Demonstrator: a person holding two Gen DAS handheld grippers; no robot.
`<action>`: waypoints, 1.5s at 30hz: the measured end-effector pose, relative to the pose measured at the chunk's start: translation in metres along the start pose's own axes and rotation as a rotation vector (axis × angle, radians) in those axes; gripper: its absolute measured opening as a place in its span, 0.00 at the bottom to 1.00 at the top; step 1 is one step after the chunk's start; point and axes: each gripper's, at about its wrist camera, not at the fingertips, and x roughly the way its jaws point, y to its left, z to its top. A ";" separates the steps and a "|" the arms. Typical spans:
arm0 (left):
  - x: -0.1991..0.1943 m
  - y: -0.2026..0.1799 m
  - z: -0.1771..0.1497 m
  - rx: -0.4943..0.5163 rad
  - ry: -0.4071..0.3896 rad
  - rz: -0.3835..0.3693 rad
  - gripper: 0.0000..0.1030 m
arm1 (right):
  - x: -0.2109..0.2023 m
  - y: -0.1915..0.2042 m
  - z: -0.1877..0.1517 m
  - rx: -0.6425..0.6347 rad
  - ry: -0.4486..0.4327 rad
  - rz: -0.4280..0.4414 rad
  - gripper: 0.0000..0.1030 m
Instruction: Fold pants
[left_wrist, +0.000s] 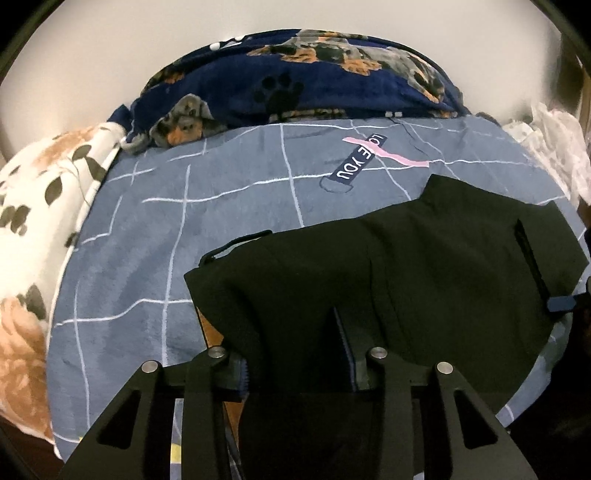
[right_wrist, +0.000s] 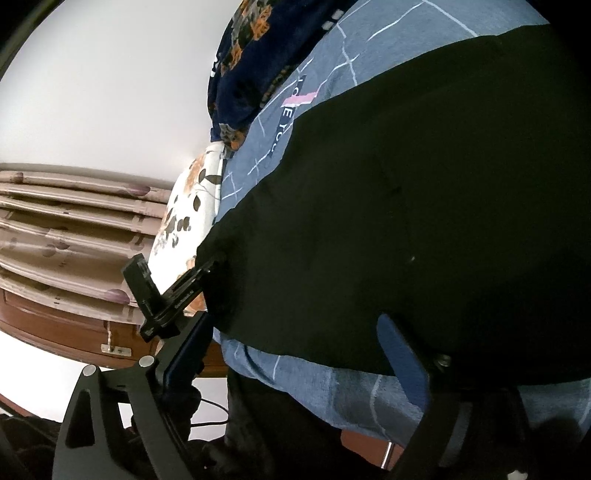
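Left wrist | left claw grips pants | right claw wide – empty

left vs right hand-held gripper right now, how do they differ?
Left hand-held gripper: jaws narrowed, black pants fabric between them at the near edge. Right hand-held gripper: jaws wide apart, straddling the pants' edge and bedsheet, nothing pinched. Both work the same near side.

Left gripper clamped, right gripper wide.
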 end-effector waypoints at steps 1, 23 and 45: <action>0.000 -0.001 0.000 0.004 0.000 0.004 0.37 | 0.000 0.000 0.000 0.000 -0.001 0.000 0.87; 0.012 -0.001 -0.005 0.030 0.042 0.032 0.42 | 0.003 0.000 0.000 0.006 -0.007 0.016 0.89; 0.032 0.075 -0.033 -0.189 0.192 -0.725 0.64 | 0.007 0.001 0.001 0.010 -0.013 0.012 0.98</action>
